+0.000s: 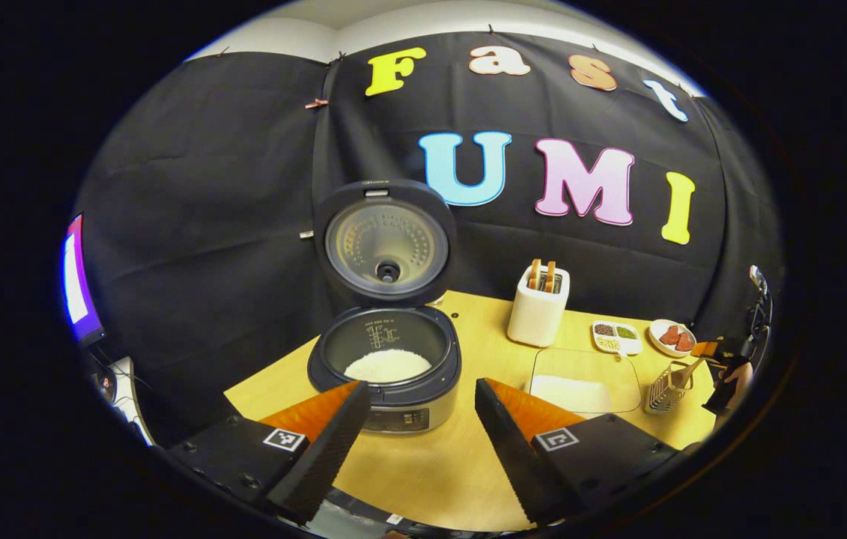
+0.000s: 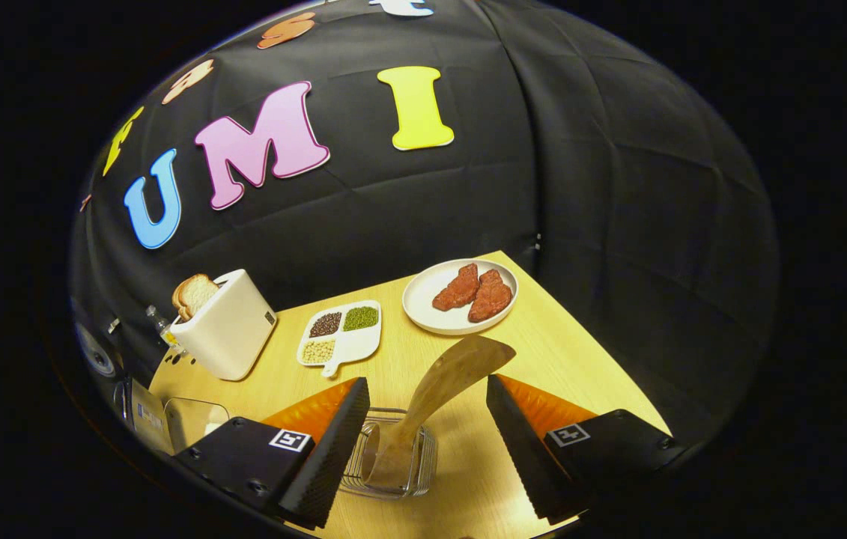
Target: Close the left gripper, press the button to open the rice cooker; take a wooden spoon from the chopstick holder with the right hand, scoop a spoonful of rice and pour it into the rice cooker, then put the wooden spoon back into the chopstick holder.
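The rice cooker (image 1: 393,359) stands open with its lid (image 1: 386,243) upright, and white rice lies in its pot. My left gripper (image 1: 421,385) hovers open just in front of the cooker, holding nothing. The wooden spoon (image 2: 453,370) stands tilted in the wire chopstick holder (image 2: 393,457), its wide end up. My right gripper (image 2: 427,380) is open with the spoon between its fingers, neither finger touching it. In the left gripper view the holder (image 1: 663,389) sits at the table's right, with the right gripper (image 1: 726,367) and a hand beside it. A clear box of rice (image 1: 584,382) lies between cooker and holder.
A white toaster (image 1: 538,307) with bread slices stands behind the rice box. A divided dish of beans (image 2: 341,333) and a plate with red meat pieces (image 2: 460,296) sit near the table's far right corner. A lit screen (image 1: 77,277) glows at far left.
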A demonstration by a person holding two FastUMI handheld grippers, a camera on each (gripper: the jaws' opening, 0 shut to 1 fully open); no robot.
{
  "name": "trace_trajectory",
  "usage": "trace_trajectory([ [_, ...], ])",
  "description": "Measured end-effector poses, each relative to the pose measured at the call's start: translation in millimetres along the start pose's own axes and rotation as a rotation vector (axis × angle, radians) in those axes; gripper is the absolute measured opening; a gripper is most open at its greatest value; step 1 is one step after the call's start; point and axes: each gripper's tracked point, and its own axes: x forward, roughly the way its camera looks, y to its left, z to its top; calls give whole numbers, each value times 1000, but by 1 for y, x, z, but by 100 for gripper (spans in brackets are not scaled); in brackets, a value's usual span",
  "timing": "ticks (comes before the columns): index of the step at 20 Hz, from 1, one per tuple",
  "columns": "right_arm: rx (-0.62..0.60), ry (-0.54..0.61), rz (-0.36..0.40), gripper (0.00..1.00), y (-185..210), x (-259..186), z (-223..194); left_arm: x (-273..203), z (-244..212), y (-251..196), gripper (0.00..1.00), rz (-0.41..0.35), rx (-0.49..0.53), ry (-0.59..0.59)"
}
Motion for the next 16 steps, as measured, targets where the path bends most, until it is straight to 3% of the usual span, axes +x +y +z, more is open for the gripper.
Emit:
trace_trajectory([
  [3,52,22,-11,90,-2,13,-5,0,-5,-4,95,10,-29,14],
  [4,66,9,-20,69,-5,17,-1,2,-6,-5,96,12,-34,18],
  [6,91,3,-18,41,-4,20,3,6,-9,-6,96,16,-42,29],
  [7,98,26,-13,49,-2,22,-3,6,-11,-6,96,16,-50,33],
  [9,130,71,4,50,2,20,-10,10,-13,-9,96,9,-64,41],
  [10,143,77,7,29,6,18,-10,11,-14,-10,96,9,-67,46],
  [14,184,85,0,16,12,13,-7,13,-16,-12,96,-9,-68,50],
  [16,172,57,-1,16,13,9,2,13,-17,-11,96,-22,-62,55],
])
